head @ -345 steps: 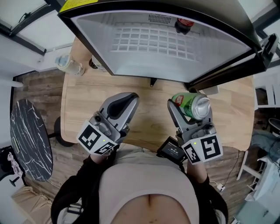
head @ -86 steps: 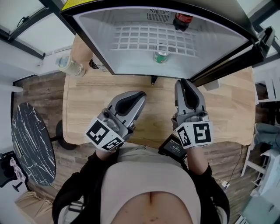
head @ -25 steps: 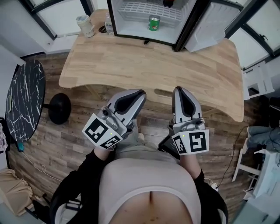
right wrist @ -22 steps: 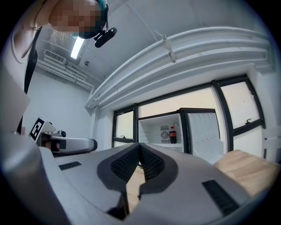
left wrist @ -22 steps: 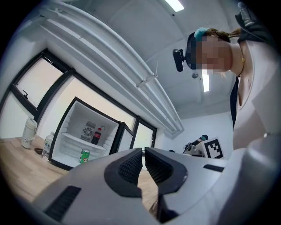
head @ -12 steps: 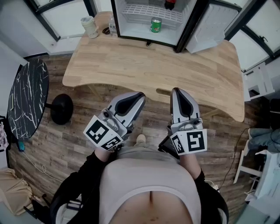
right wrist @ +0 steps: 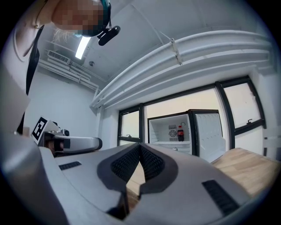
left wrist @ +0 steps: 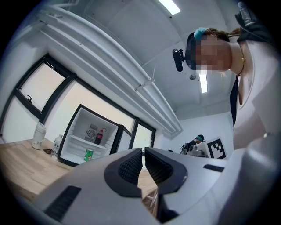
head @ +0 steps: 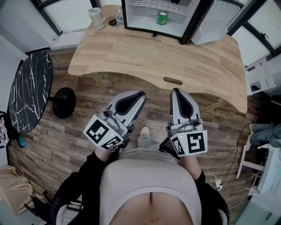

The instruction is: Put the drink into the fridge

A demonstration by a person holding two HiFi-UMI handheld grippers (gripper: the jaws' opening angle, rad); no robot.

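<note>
Both grippers are held side by side over the wood floor point(head: 88, 118), just in front of the person's body. The left gripper point(head: 139, 96) has its jaws together with nothing in them. The right gripper point(head: 178, 92) is just to its right, and its jaws are pressed together too, with nothing in them.

The tabletop point(head: 153, 52) lies ahead of both grippers, with a strip of floor between. The fridge point(head: 124, 13) stands on the far side of the tabletop, well away from the grippers, and its door point(head: 210, 28) hangs wide open on the right. The green can point(head: 162, 17) stands upright inside the fridge, on the bottom, near the front edge. A cola bottle point(left wrist: 100, 137) stands on the shelf above it, at the back.

A jar point(head: 97, 17) and a water bottle point(head: 119, 18) stand on the tabletop just left of the fridge. A round black table point(head: 28, 96) is off to the left of the left gripper. A shoe point(head: 144, 131) shows on the floor between the two grippers.
</note>
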